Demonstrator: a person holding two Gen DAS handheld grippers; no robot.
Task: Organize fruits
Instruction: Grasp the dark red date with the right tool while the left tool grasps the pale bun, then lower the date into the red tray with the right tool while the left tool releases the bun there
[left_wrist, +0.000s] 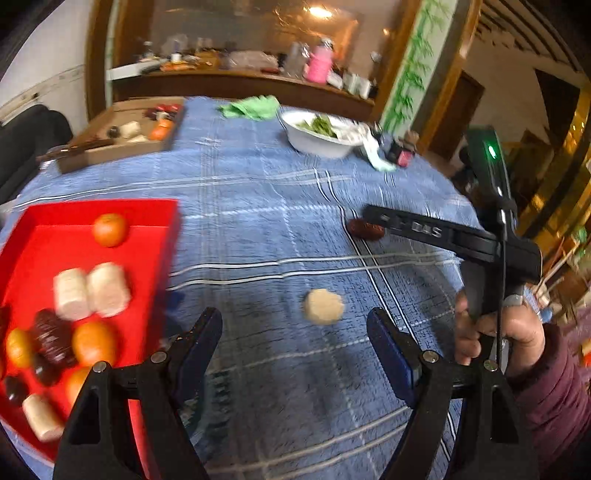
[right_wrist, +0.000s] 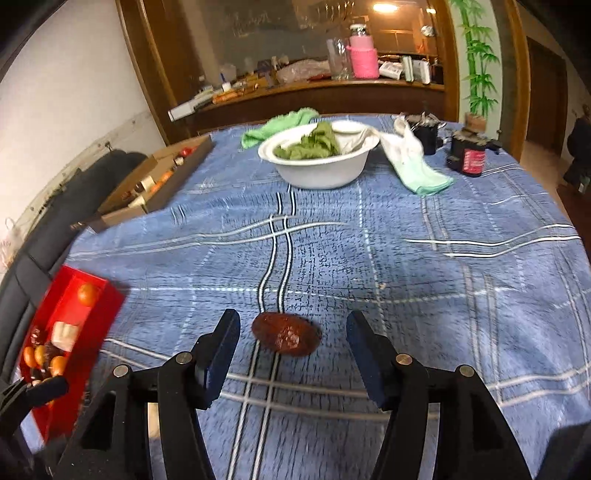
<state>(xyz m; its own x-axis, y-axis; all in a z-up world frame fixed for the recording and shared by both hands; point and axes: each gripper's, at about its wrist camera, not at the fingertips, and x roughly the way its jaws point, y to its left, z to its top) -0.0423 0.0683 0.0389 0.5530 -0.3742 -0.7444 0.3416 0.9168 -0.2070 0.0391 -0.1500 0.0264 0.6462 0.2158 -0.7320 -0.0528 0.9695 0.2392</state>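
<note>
Left gripper: black plastic frame, two angled arms with triangular cut-outs; silver round rivets at the pivots; fingers faced with dark blue pads. Right gripper: same build; black arms, silver rivets, blue pads; seen from the left wrist view its body carries pale lettering, a black cable along the handle and a green lit lamp on top. Right hand: grey ring on one finger; sleeve dark maroon, quilted.
</note>
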